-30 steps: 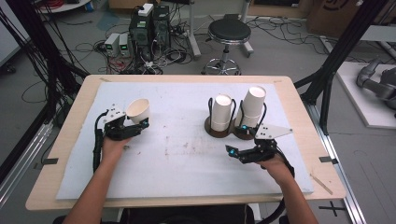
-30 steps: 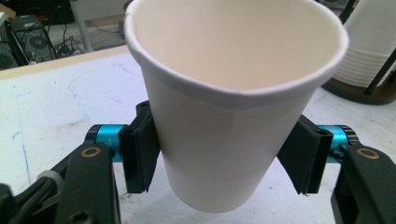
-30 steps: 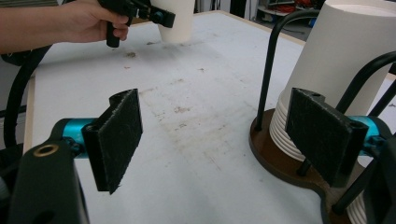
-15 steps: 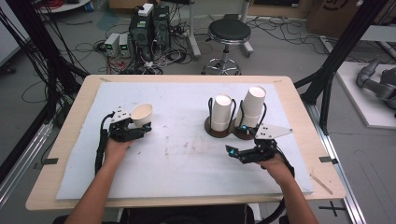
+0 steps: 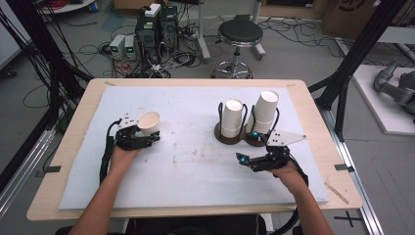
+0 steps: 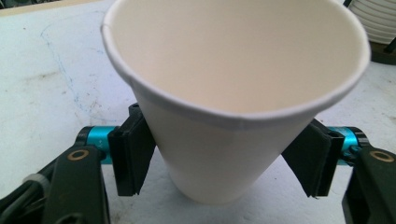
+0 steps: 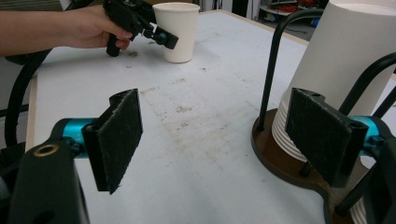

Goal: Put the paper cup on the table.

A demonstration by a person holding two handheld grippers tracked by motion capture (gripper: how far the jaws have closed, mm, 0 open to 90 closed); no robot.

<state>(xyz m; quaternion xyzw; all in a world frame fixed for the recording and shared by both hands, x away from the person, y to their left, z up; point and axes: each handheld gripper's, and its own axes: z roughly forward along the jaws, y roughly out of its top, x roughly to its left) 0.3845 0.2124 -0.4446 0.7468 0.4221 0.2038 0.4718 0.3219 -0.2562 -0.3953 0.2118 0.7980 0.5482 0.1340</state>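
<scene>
the desk (image 5: 195, 196) carries the paper cup (image 6: 233, 93) upright at its left side. the left gripper (image 5: 142, 139) has just been opening, its fingers (image 6: 133, 154) loose around the cup; withdrawing crookedly could tip it. right gripper (image 7: 219, 140) gapes empty.

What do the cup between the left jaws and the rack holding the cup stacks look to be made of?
The cup looks like white paper: matte wall, rolled rim, faint side seam. The rack seems a dark brown disc base, possibly wood or plastic, with thin black hoops that look like painted metal rod. The left gripper pads look like black foam or rubber, matte and rough-edged.
</scene>
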